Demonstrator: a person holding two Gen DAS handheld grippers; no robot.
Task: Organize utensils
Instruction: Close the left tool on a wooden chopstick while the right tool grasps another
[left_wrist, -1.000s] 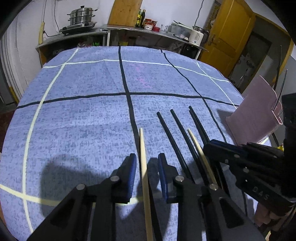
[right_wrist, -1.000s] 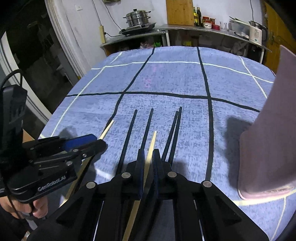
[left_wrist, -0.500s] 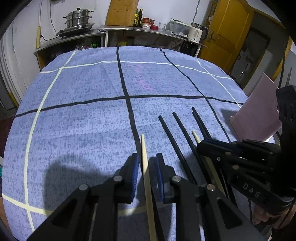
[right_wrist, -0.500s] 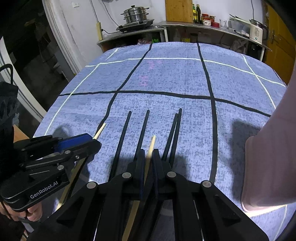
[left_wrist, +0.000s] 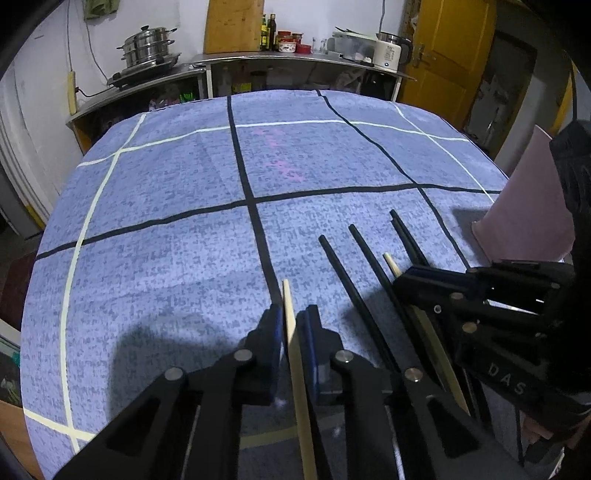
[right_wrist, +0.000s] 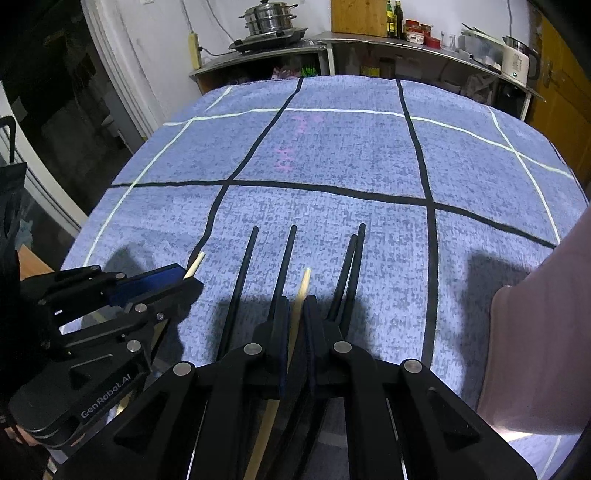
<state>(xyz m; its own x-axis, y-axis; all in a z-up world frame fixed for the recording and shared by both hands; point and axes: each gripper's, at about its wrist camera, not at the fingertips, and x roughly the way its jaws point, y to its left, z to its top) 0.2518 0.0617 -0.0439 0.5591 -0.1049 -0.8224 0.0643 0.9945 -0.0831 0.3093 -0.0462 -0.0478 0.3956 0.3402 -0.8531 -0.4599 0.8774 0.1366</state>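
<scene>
Several black chopsticks (right_wrist: 243, 273) and two pale wooden chopsticks lie on the blue checked cloth. My left gripper (left_wrist: 291, 321) is closed around one wooden chopstick (left_wrist: 290, 314), whose tip sticks out past the pads. It also shows in the right wrist view (right_wrist: 194, 262) at the left. My right gripper (right_wrist: 295, 310) is closed around the other wooden chopstick (right_wrist: 303, 284), between black chopsticks on each side. The right gripper also shows in the left wrist view (left_wrist: 413, 277) at the right. A pink utensil holder (left_wrist: 532, 206) stands at the right.
The pink holder fills the right edge of the right wrist view (right_wrist: 543, 332). The table cloth (left_wrist: 184, 192) stretches far ahead. A counter with a steel pot (left_wrist: 147, 48), bottles and a kettle (left_wrist: 388, 55) stands behind the table. A yellow door (left_wrist: 454, 48) is at the back right.
My left gripper's pads have narrowed from wide apart onto the wooden chopstick. Both grippers have drawn back a little along the chopsticks; the right one stayed closed on its chopstick.
</scene>
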